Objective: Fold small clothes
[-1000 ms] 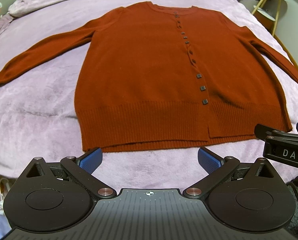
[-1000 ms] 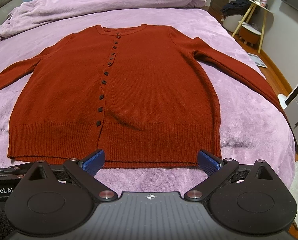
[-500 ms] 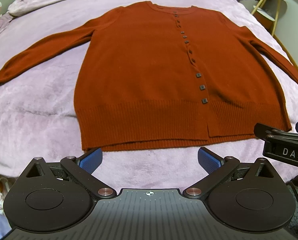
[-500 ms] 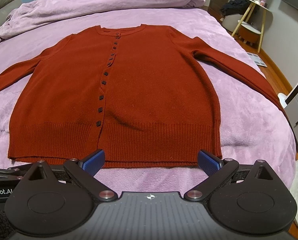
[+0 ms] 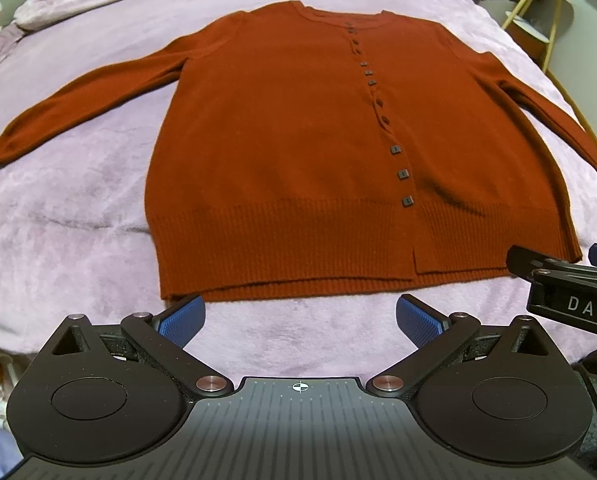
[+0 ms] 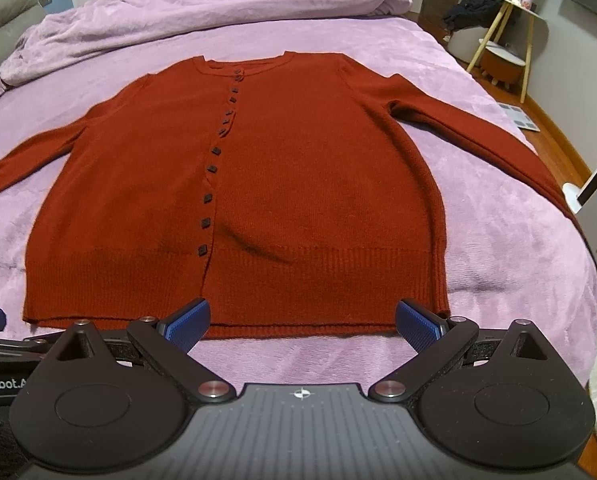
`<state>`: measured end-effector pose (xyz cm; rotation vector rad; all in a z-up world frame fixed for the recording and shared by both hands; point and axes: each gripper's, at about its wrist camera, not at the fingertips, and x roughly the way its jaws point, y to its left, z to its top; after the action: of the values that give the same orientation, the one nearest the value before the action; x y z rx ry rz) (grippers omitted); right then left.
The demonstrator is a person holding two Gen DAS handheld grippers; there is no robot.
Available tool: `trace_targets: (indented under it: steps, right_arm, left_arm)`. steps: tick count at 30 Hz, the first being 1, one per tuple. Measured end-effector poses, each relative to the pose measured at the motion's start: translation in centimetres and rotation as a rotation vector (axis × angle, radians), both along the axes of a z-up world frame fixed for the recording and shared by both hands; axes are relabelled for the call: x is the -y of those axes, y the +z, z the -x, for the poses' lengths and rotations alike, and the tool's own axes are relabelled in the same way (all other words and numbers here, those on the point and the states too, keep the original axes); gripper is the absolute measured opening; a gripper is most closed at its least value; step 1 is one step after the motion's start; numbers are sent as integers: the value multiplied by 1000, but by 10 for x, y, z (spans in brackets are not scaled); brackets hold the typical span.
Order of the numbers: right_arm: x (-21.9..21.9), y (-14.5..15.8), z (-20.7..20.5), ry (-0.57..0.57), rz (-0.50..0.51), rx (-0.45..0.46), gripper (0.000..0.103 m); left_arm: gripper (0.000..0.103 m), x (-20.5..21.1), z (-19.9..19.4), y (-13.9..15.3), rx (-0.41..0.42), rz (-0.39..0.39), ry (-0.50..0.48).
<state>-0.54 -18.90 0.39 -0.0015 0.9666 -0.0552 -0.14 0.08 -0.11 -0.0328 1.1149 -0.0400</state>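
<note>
On the bed [image 5: 78, 208], cardigan [image 5: 298, 152] hem lies just beyond both wide-spread grippers.

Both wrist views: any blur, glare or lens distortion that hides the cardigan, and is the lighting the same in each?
Left wrist view: sharp, no glare; fisheye bows the cardigan hem and bed edge; light is dull and greyish. Right wrist view: equally sharp, the cardigan fully visible; the bedspread looks more saturated purple; a soft shadowed crease sits above the hem. Both grippers' blue fingers are in focus.
</note>
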Motion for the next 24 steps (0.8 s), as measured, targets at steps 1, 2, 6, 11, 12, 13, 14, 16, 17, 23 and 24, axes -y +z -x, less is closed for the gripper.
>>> trace_targets:
  steps: [1,2,6,11,12,13,14,16,17,23,24]
  right_arm:
    - [1,0,0,0,-13,2,99]
    - [3,0,0,1,-31,5,99]
    - [12,-1,-2,23,-120,23,99]
    - [56,-8,-4,81,-418,201,99]
    - [68,-11,-6,82,-472,232,99]
    - [80,-14,-12,82,-505,237,99]
    - [96,-17,-21,66,-520,239,99]
    - [130,-19,-33,-43,-553,268,99]
    - [155,-21,-39,-141,-588,291,99]
    - [285,-53,-61,-606,-819,438,77]
    - [301,-60,-65,-669,-832,433,65]
  left_arm:
    - [103,0,0,0,0,2,1]
    - [103,-1,-1,0,0,5,2]
    - [103,0,-4,-2,-2,23,0]
    - [103,3,-17,-4,15,36,-21]
    - [103,4,-22,-5,22,35,-23]
    - [103,4,-27,-5,31,35,-22]
    - [103,4,-33,-6,45,38,-21]
    - [103,5,-48,-8,72,49,-6]
    - [103,5,-55,-9,84,54,2]
    - [103,11,-100,-20,180,79,68]
    - [103,12,-106,-24,195,83,76]
